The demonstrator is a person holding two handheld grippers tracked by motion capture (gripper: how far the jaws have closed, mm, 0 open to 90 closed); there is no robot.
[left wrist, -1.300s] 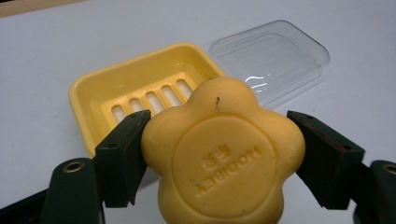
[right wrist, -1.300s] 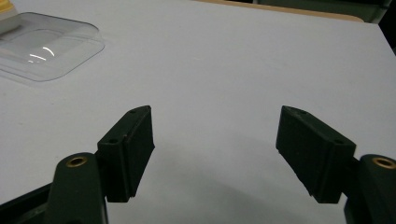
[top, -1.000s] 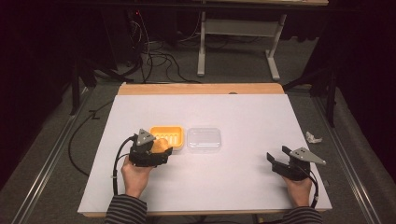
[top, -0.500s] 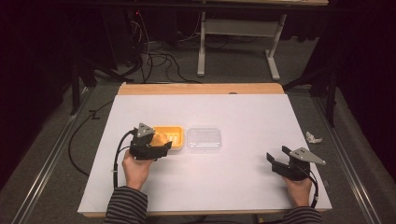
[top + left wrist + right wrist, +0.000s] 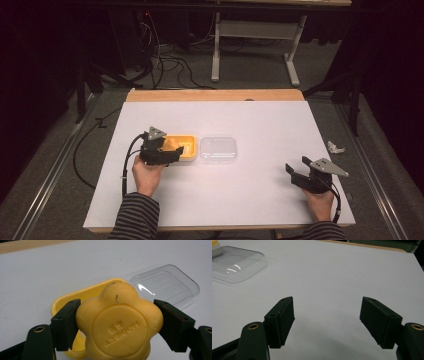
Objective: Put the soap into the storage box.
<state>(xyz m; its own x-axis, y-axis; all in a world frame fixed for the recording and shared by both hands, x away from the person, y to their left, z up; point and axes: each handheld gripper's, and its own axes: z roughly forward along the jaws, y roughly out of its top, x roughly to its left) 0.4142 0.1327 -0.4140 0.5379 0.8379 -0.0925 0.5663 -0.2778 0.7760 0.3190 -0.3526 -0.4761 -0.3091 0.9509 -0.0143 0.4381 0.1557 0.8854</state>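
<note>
A yellow flower-shaped soap [image 5: 120,325] with raised lettering sits clamped between the jaws of my left gripper [image 5: 117,325]. It hangs just over the near end of a yellow soap dish [image 5: 75,300], which lies on the white table. In the high view the left gripper [image 5: 170,152] reaches over the yellow dish [image 5: 185,145] at centre left. A clear plastic lid [image 5: 218,149] lies flat right beside the dish, also seen in the left gripper view as the lid [image 5: 165,285]. My right gripper [image 5: 295,175] rests open near the table's right front, with nothing between its jaws [image 5: 327,322].
The white table sheet [image 5: 260,120] has a wooden strip along its far edge. A small crumpled white scrap [image 5: 336,147] lies off the sheet's right side. The clear lid [image 5: 234,263] shows at the upper left of the right gripper view. Cables trail on the floor beyond.
The left gripper with the soap has shifted slightly up and right over the yellow dish. The right gripper has stayed in place.
</note>
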